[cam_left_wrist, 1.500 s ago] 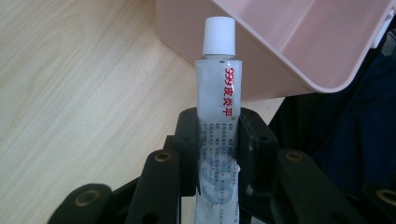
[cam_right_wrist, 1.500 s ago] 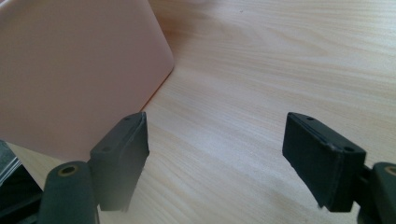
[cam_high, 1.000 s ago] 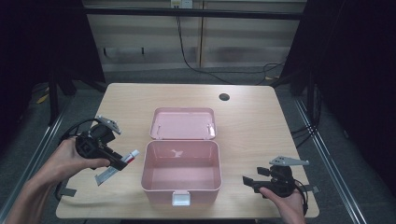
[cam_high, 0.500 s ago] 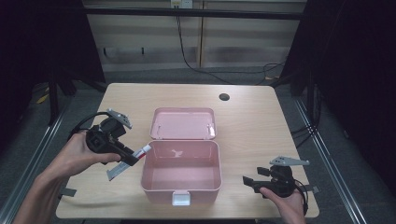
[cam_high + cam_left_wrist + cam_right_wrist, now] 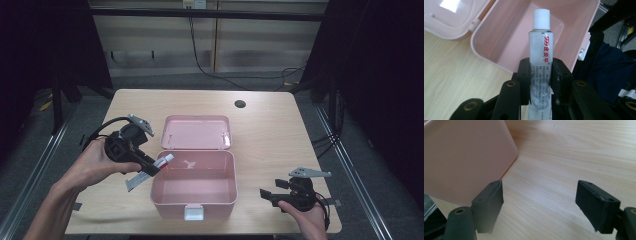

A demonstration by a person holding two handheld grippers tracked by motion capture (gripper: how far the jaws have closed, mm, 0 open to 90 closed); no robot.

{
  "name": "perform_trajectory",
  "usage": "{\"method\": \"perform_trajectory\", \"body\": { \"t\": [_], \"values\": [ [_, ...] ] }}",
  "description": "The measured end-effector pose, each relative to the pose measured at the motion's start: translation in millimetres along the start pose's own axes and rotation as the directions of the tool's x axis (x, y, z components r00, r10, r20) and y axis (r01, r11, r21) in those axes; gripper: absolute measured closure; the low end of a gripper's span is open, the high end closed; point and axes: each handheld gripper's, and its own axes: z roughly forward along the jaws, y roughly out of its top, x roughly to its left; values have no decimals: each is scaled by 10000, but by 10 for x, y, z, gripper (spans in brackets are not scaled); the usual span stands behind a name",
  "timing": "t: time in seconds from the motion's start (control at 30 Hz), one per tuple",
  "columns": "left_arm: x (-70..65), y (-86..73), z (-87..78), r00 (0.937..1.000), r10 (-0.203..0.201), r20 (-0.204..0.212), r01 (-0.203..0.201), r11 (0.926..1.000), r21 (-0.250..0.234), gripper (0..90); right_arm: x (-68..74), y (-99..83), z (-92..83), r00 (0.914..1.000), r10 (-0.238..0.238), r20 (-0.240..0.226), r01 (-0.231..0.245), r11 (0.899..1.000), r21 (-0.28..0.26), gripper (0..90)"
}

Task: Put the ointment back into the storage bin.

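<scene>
One tube (image 5: 541, 53) over pink box (image 5: 194, 186)

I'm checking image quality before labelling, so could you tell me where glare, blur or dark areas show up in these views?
High view: the table is evenly lit, the surroundings almost black. Left gripper view: a bright glare patch on the box lid; the tube is sharp at its red print, softer near the jaws. Right gripper view: the near jaws look soft, and the pink box casts a faint shadow.

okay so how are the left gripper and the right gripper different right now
The left gripper is shut on an ointment tube, lifted at the pink box's rim; the right gripper is open and holds nothing, low beside the box near the table. Both have black fingers.
</scene>
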Motion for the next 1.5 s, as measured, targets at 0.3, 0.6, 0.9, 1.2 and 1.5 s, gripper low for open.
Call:
{"method": "perform_trajectory", "body": {
  "t": [0.3,0.6,0.9,1.2,1.5],
  "values": [
    [-91,181,66,9984,563,-29,-562,9983,172,711,2,0,-5,10000,28,2,-28,10000,12,220],
    [-179,325,133,9966,822,4,-822,9963,257,711,1,0,-9,10000,10,-20,-10,10000,7,220],
    [-242,421,264,9947,1028,-20,-1025,9930,583,711,1,-1,-9,10000,17,-36,-17,10000,14,218],
    [-265,500,408,9931,1149,244,-1164,9904,750,711,1,0,-9,10000,31,-36,-31,10000,11,216],
    [-332,598,578,9884,1473,380,-1504,9840,959,710,1,-1,-11,10000,17,-48,-17,10000,15,213]
  ]
}}
